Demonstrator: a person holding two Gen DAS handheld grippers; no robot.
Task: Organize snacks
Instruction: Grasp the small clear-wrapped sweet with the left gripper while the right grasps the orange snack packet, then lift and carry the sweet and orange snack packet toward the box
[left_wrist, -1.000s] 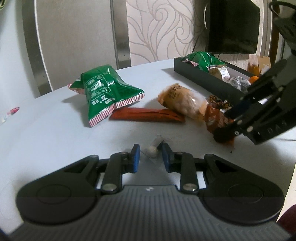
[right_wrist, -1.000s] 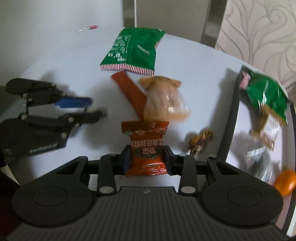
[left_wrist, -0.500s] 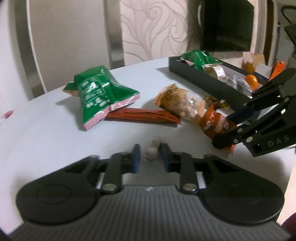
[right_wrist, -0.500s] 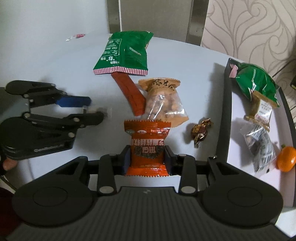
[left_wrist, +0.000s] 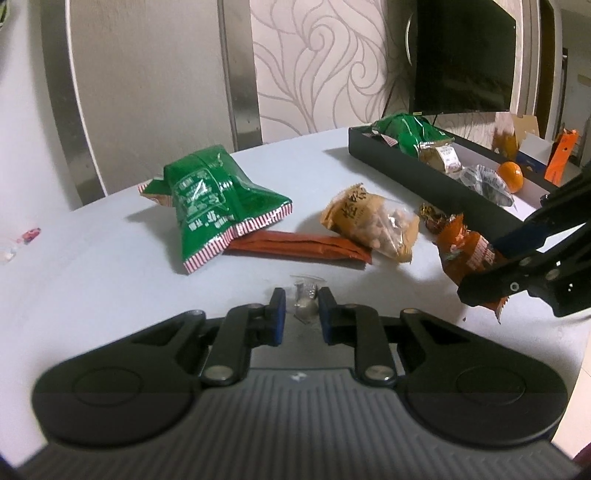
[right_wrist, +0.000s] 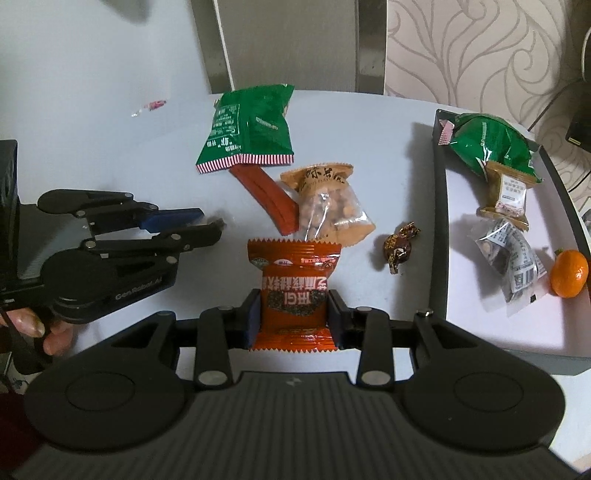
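The right tool (right_wrist: 293, 317) pinches an orange snack packet (right_wrist: 294, 291) by its lower half, both pads pressed against its sides, and holds it above the white bench (right_wrist: 369, 122); in the left wrist view the same packet (left_wrist: 467, 254) hangs clear of the surface near the bench's right edge. The left tool (left_wrist: 302, 314) has just been closing and now has its jaws drawn in about as far as they go around a small clear-wrapped candy (left_wrist: 306, 301) that sits between the blue pads on the bench, though the view does not settle whether the pads press on it. A person's fingers (right_wrist: 44, 332) grip the handle of that left tool at the left edge of the right wrist view. Loose on the bench lie a green snack bag (right_wrist: 251, 127) with a red-striped seam, a long red-brown bar wrapper (right_wrist: 271, 201) partly tucked under the bag, a clear bag of nuts (right_wrist: 328, 206) touching the bar, and a dark foil-wrapped candy (right_wrist: 399, 247) between the nuts and the tray. The dark-walled tray (right_wrist: 441, 206) stands at the right and contains a second green bag (right_wrist: 487, 142), a tan packet (right_wrist: 508, 194), a clear printed packet (right_wrist: 513, 258) and a small orange fruit (right_wrist: 569, 273). A tiny pink-wrapped sweet (right_wrist: 157, 104) lies far off at the bench's far left
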